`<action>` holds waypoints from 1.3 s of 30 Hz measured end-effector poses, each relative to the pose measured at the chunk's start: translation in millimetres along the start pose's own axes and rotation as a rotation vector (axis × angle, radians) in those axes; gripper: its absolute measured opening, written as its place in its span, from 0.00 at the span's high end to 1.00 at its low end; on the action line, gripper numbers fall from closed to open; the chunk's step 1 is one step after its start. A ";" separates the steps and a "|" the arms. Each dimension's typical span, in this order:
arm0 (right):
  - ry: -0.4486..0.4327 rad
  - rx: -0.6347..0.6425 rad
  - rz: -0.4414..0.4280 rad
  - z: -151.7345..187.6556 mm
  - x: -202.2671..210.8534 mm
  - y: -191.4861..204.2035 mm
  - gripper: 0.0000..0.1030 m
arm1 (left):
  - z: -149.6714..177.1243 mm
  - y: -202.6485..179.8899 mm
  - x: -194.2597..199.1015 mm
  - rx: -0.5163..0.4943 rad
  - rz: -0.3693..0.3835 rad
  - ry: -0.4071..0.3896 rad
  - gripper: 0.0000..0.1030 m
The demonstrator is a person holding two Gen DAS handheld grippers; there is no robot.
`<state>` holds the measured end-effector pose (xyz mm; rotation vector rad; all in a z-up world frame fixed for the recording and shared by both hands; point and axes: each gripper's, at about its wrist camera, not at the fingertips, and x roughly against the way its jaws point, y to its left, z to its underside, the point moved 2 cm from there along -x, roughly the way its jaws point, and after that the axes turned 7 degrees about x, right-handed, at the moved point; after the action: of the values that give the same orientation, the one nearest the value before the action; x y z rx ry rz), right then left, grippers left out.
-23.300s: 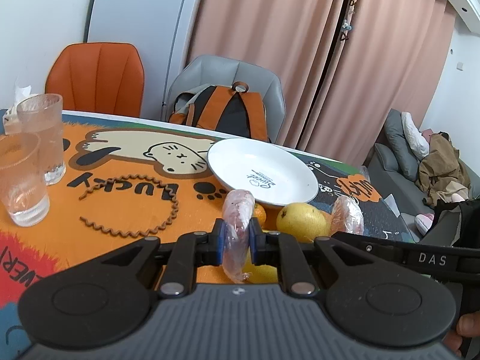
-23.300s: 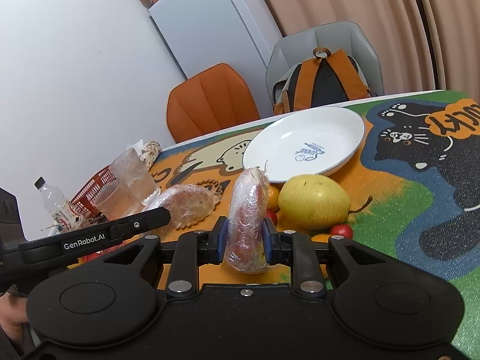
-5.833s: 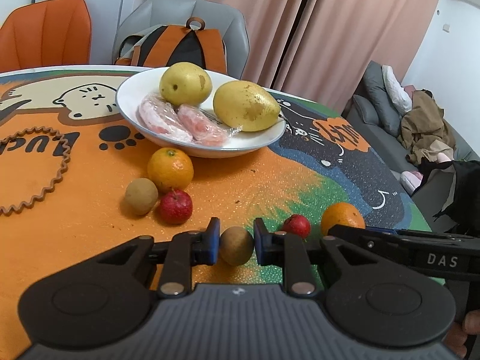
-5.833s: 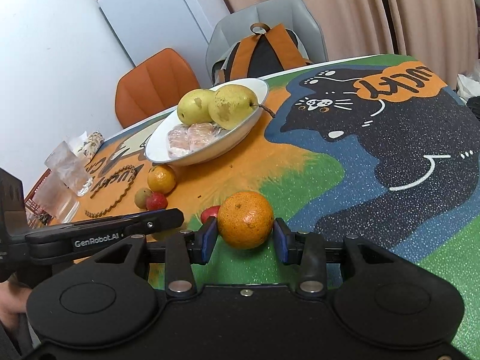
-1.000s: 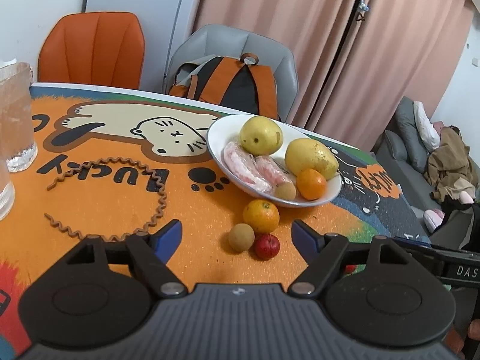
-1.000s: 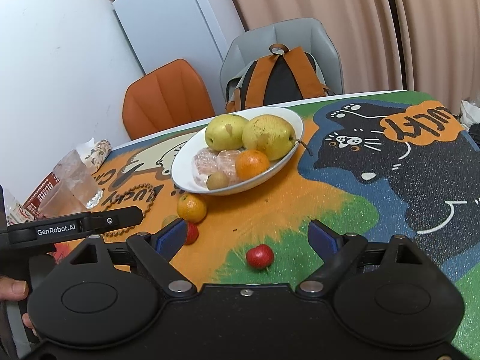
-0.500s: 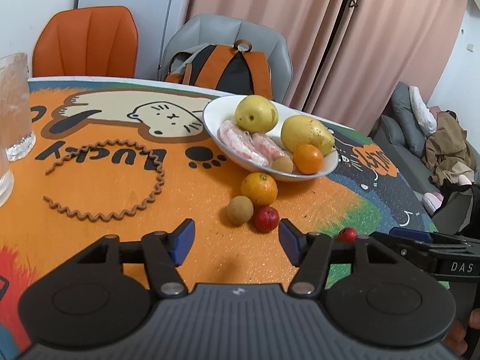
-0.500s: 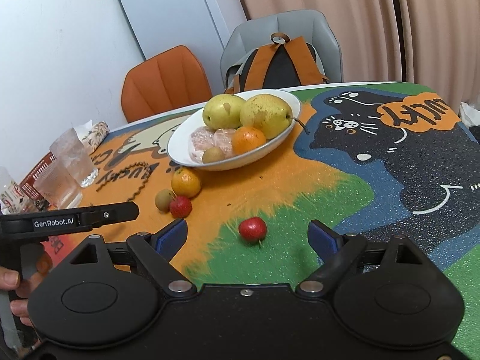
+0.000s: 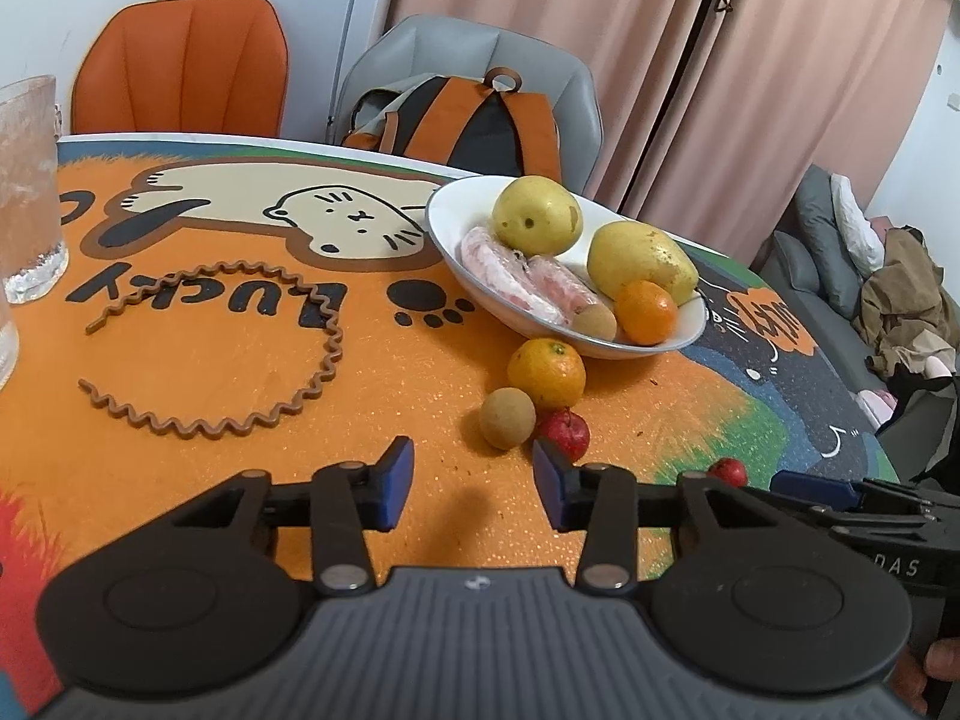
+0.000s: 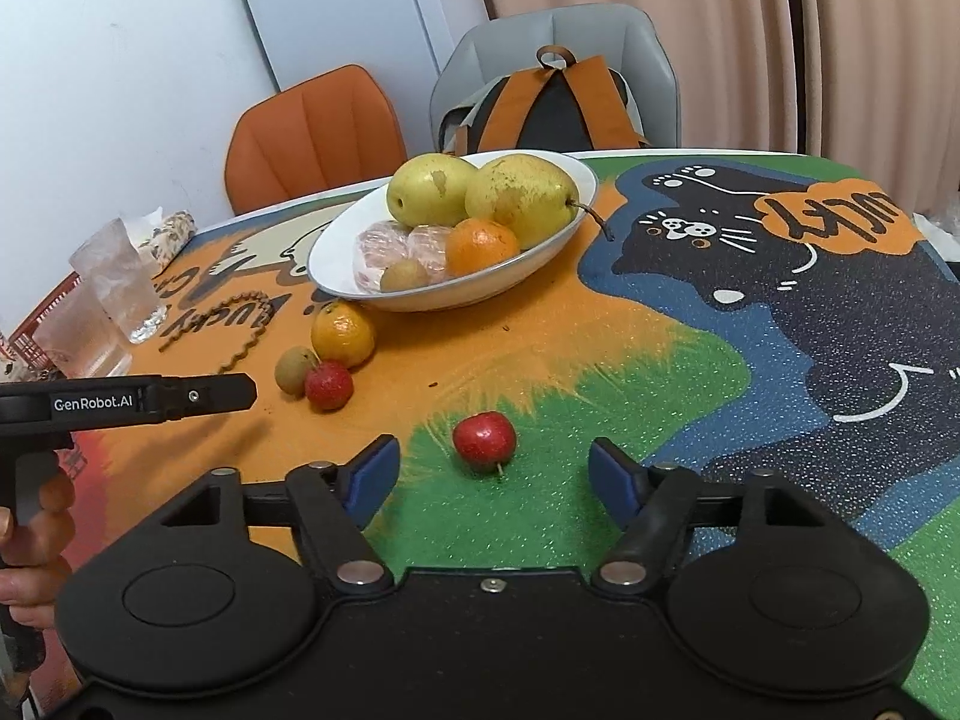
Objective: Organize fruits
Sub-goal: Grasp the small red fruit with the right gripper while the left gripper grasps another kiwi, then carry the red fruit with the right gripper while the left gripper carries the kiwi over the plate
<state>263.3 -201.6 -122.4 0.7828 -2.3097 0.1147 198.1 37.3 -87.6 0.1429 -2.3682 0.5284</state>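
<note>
A white plate [image 9: 444, 228] [image 10: 336, 252] holds two yellow pears, two wrapped pink fruits, an orange and a small brown fruit. On the mat in front of it lie an orange [image 9: 546, 373] [image 10: 342, 333], a brown fruit [image 9: 507, 418] [image 10: 292, 368] and a red fruit [image 9: 564, 433] [image 10: 328, 384]. A second red fruit [image 10: 484, 440] [image 9: 728, 471] lies apart on the green patch. My left gripper [image 9: 474, 483] is open and empty, just short of the brown and red fruits. My right gripper [image 10: 489, 477] is open and empty, with the lone red fruit just ahead between its fingers.
A brown wavy ring [image 9: 228, 354] lies on the orange mat to the left. Two glasses [image 10: 117, 294] stand at the table's left edge. An orange chair [image 9: 180, 66] and a grey chair with a backpack [image 9: 474, 114] stand behind the table.
Both grippers have moved down and forward toward the loose fruits. The left gripper's jaws have narrowed a little. The right gripper now frames the lone red fruit.
</note>
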 end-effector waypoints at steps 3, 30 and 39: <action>0.005 0.003 0.001 -1.2 -4.4 0.2 0.41 | -2.0 -0.5 -3.3 0.002 0.006 0.000 0.61; 0.017 0.024 -0.040 -12.4 -21.3 -0.9 0.76 | -14.2 -13.4 -35.1 0.011 0.077 0.011 0.61; 0.022 0.025 -0.036 -14.0 -22.3 2.4 0.77 | -14.2 -4.6 -33.4 0.039 0.108 0.018 0.81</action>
<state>283.1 -184.4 -125.7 0.8311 -2.2764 0.1358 233.0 37.6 -98.4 0.0276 -2.3590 0.6253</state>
